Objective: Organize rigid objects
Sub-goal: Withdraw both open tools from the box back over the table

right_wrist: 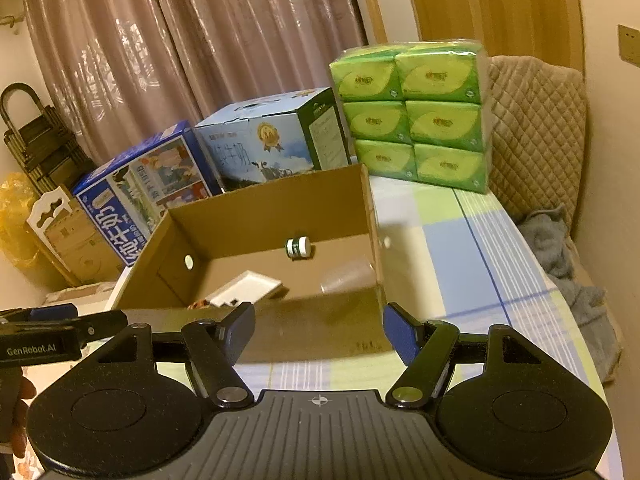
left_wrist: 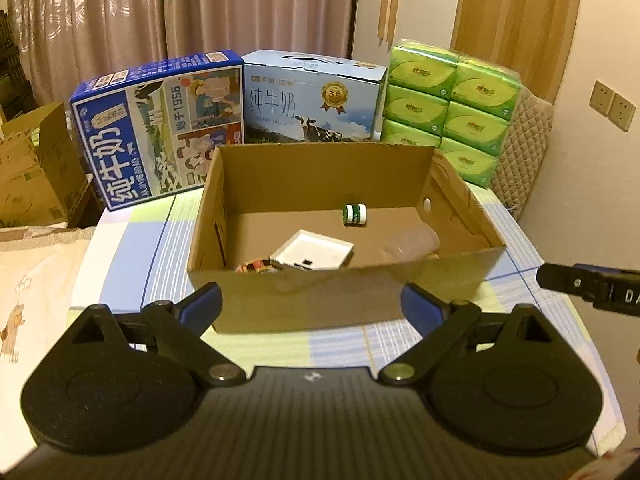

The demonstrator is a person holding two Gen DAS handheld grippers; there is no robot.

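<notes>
An open cardboard box [left_wrist: 304,300] stands on the checked cloth; it also shows in the right wrist view [right_wrist: 312,320]. Inside lie a small green-and-white jar [left_wrist: 355,214] [right_wrist: 298,247], a white flat tray [left_wrist: 312,255] [right_wrist: 244,289], a clear plastic cup [left_wrist: 410,245] [right_wrist: 347,279] and a small red-patterned item [left_wrist: 256,267] [right_wrist: 198,304]. My left gripper [left_wrist: 310,306] is open and empty, in front of the box's near wall. My right gripper [right_wrist: 318,334] is open and empty, also at the near wall.
Two milk cartons [left_wrist: 160,128] [left_wrist: 312,100] and a pack of green tissues [left_wrist: 448,108] stand behind the box. A cardboard box [left_wrist: 36,172] sits at far left. A grey cloth [right_wrist: 576,272] lies at the right by a quilted cushion [right_wrist: 536,136].
</notes>
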